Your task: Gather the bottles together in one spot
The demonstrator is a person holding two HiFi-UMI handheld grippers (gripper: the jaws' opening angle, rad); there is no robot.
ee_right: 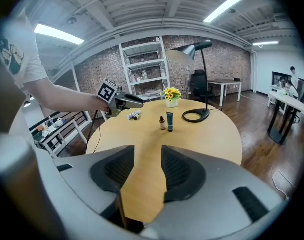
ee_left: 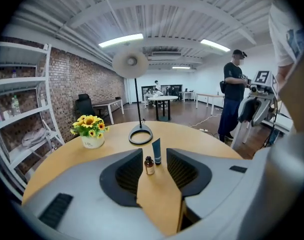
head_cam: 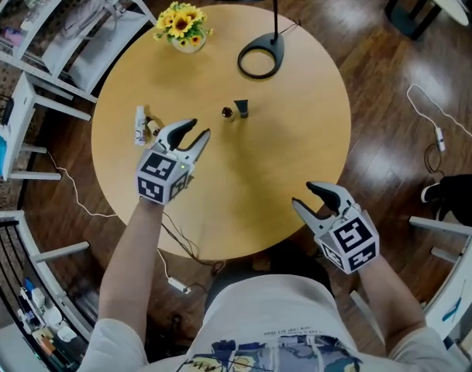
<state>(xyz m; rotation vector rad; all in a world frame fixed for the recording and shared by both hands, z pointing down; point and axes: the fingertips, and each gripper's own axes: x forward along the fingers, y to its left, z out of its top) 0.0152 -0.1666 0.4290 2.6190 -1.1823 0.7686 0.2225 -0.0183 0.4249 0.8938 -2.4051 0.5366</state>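
Near the middle of the round wooden table [head_cam: 282, 153] a small brown bottle [head_cam: 227, 113] stands upright beside a dark blue tube [head_cam: 241, 108]. A white bottle [head_cam: 140, 125] lies on its side at the table's left, with a smaller item [head_cam: 152, 127] against it. My left gripper [head_cam: 198, 130] hovers just right of that pair, open and holding nothing. Its own view looks between the jaws at the brown bottle [ee_left: 150, 165] and the tube [ee_left: 156, 151] farther off. My right gripper [head_cam: 302, 194] stands open and empty over the table's near right edge, facing the brown bottle [ee_right: 162, 122] and the tube [ee_right: 169, 121].
A pot of sunflowers [head_cam: 184, 28] sits at the table's far left. The ring base of a floor lamp [head_cam: 260, 57] rests on the far side. White shelving [head_cam: 57, 37] stands to the left, cables lie on the wooden floor, and a person [ee_left: 235, 94] stands in the room.
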